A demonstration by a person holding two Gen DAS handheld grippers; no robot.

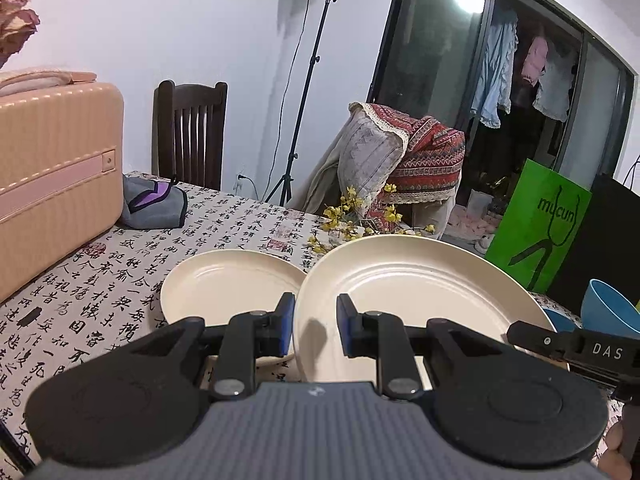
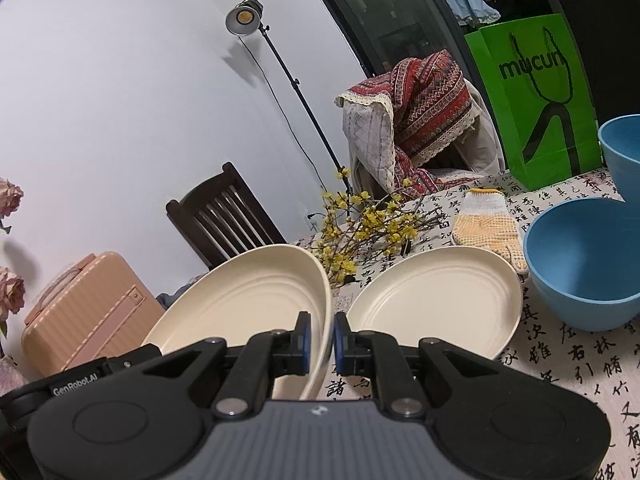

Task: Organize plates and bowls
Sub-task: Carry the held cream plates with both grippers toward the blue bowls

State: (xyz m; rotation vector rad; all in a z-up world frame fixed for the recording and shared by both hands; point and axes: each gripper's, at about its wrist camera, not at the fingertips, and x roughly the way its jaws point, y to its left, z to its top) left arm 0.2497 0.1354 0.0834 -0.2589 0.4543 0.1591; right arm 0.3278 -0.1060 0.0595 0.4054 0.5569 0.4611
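1. Nearest the left wrist lens, the left gripper (image 1: 316, 326) pinches the near left rim of a cream plate (image 1: 416, 300), its blue pads on either side of the edge, and the plate appears lifted and tilted.
2. Opposite it, the right gripper (image 2: 320, 342) clamps the same plate (image 2: 248, 304) at its right rim with its jaws nearly together, so both hands share one dish.
3. Flat on the table (image 1: 120, 280) lie two more cream plates: one just beside the carried dish on its left (image 1: 228, 284), another to its right (image 2: 436, 300).
4. Two blue bowls wait at the right: a near one (image 2: 588, 264) close to that second plate, and another (image 2: 622, 156) behind it.
5. Risk, as a judgement: each grip holds only a thin rim, so uneven pull between the hands could twist the plate free and drop it onto the dish below.
6. Yellow-flowered branches (image 2: 360, 232) and a knit glove (image 2: 488, 228) lie close enough to snag a low pass.
7. Calligraphy-print cloth covers the table; a pink suitcase (image 1: 56, 184), a dark wooden chair (image 1: 190, 132), a lamp stand (image 1: 316, 92) and a green bag (image 2: 536, 96) ring the room.
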